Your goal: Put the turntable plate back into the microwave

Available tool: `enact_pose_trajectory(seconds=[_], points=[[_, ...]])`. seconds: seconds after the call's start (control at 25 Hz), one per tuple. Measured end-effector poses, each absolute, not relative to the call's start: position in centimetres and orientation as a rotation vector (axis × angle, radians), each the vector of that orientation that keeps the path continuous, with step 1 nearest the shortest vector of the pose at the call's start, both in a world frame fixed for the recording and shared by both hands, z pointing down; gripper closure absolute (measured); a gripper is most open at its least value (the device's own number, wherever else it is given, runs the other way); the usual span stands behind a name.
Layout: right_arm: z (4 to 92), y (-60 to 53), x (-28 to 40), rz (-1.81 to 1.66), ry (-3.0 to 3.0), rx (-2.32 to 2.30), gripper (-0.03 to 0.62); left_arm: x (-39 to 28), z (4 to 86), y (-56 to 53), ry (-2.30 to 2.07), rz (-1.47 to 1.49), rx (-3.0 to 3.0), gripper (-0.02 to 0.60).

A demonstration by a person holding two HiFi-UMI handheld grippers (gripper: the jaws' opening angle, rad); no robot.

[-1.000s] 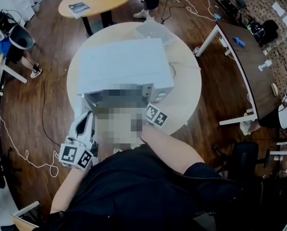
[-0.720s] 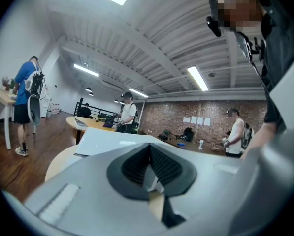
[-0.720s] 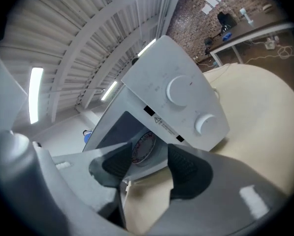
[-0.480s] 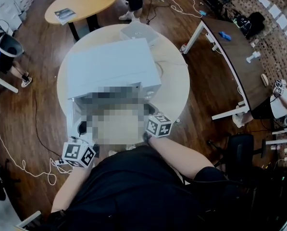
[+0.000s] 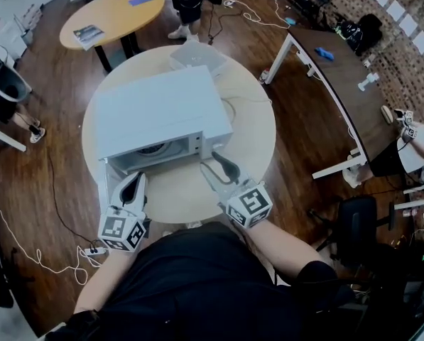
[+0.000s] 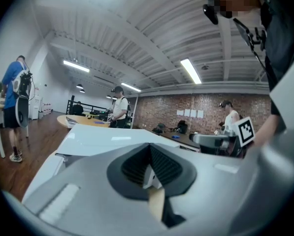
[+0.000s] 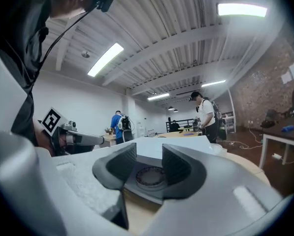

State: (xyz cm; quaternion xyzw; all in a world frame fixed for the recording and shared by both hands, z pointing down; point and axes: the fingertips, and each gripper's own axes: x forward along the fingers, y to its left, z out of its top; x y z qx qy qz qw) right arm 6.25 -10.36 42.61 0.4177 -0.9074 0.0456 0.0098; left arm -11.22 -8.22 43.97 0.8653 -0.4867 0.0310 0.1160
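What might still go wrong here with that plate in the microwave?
1. The round glass turntable plate lies inside the white microwave, but whether it sits squarely cannot be seen; it may wobble.
2. The right gripper, fingers just closing somewhat with nothing between them, hovers at the open front and might bump it.
3. The white door hangs open beside the left gripper; a knock may jolt it.

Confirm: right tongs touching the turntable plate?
Apart. Right gripper view: the right tongs, jaws just closing on nothing, sit outside the microwave; the turntable plate lies inside, bare table between.
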Motion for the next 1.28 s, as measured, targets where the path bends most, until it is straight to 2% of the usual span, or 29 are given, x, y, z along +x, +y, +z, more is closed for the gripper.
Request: enact_pose_trajectory(seconds=[0.08, 0.2, 0.44, 1.28], points=[[42.9, -10.0, 7.6, 0.125, -2.778, 1.357, 0.458, -10.4, 45.1, -8.3, -1.401, 0.109, 2.526, 0.577], [44.6, -9.1, 8.5, 0.172, -2.703, 1.406, 0.592, -9.5, 46.2, -8.0, -1.373, 0.13, 2.516, 0.577], [48.0, -8.1, 6.9, 0.245, -2.655, 1.43, 0.592, -9.3, 46.7, -8.0, -1.368, 0.171, 2.522, 0.577], [48.7, -6.3, 5.7, 0.235, -2.609, 1.458, 0.592, -8.3, 46.4, -7.6, -1.301, 0.127, 2.555, 0.577]])
